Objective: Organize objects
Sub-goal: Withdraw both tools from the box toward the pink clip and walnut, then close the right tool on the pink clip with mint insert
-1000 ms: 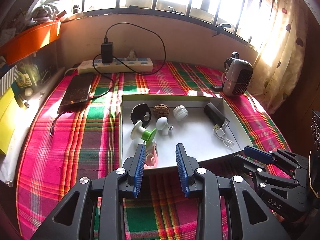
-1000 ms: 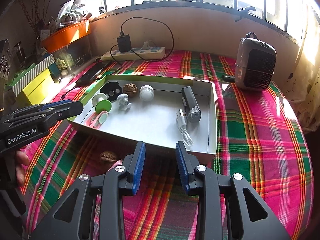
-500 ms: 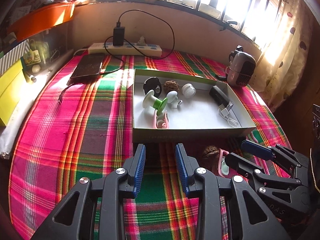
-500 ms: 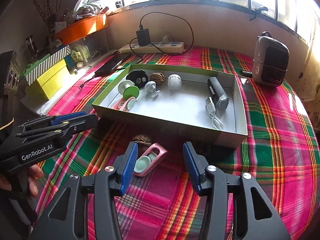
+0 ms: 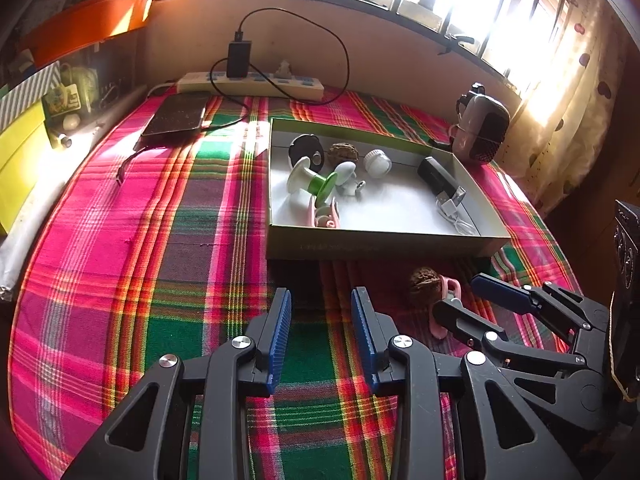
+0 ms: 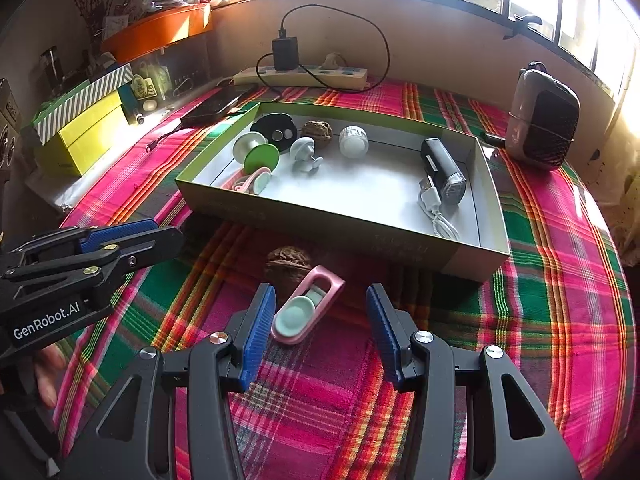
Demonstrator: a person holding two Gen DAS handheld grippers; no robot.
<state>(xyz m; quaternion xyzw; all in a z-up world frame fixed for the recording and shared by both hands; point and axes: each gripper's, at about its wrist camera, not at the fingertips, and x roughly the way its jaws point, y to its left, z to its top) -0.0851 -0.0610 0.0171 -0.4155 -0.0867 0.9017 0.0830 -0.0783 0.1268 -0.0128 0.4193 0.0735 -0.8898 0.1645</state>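
Observation:
A shallow cardboard box (image 6: 472,260) (image 5: 380,246) on the plaid cloth holds several small items: a green and white spool (image 6: 256,154), a walnut (image 6: 317,131), a white jar (image 6: 353,141), a black device with a cable (image 6: 442,170). In front of the box lie a second walnut (image 6: 287,262) (image 5: 425,282) and a pink clip with a mint pad (image 6: 306,306). My right gripper (image 6: 320,316) is open, low over the cloth, with the pink clip between its fingers, not touching. My left gripper (image 5: 320,322) is open and empty, left of the walnut.
A power strip (image 5: 250,82) with a charger and a dark phone (image 5: 176,118) lie at the back left. A small grey heater (image 6: 542,122) stands at the back right. Yellow boxes (image 6: 84,136) sit along the left edge.
Both grippers pulled back from the box. My right gripper opened wider and lowered around the pink clip. The walnut and clip came into view in front of the box.

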